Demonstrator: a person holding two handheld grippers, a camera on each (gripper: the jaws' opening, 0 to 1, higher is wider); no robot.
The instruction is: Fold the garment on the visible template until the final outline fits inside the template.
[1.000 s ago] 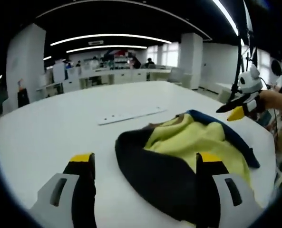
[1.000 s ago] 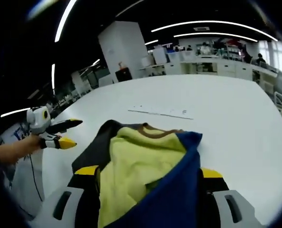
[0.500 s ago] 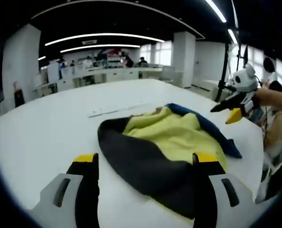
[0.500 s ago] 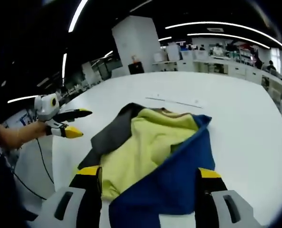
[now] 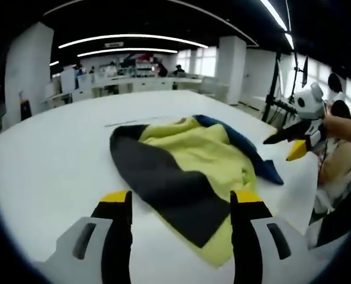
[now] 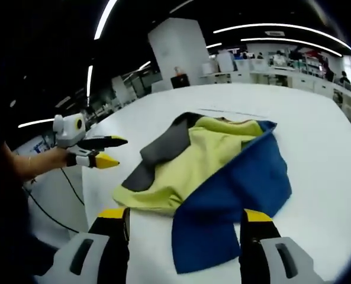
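A garment in yellow (image 5: pixel 205 157), dark grey (image 5: pixel 157 177) and blue lies spread on the white table (image 5: pixel 51 160). In the right gripper view the same garment (image 6: pixel 216 160) shows its blue part (image 6: pixel 246 183) nearest my jaws. My left gripper (image 5: pixel 182 201) is open just short of the dark grey hem. My right gripper (image 6: pixel 184 216) is open just short of the blue hem. Each hand-held gripper also appears in the other's view, the right gripper (image 5: pixel 290 144) beside the blue edge and the left gripper (image 6: pixel 98 152) left of the grey part, both with fingers spread. A thin marked strip (image 6: pixel 228 112) lies beyond the garment.
The table edge (image 6: pixel 98 201) runs close on my side, and a cable (image 6: pixel 48 210) hangs below it. A dark stand (image 5: pixel 276 89) rises at the right. Desks, a white pillar (image 6: pixel 175 53) and people are far behind the table.
Both grippers have drawn back from the garment. The cloth that bunched up close between the right jaws a second ago now lies flatter and spread on the table.
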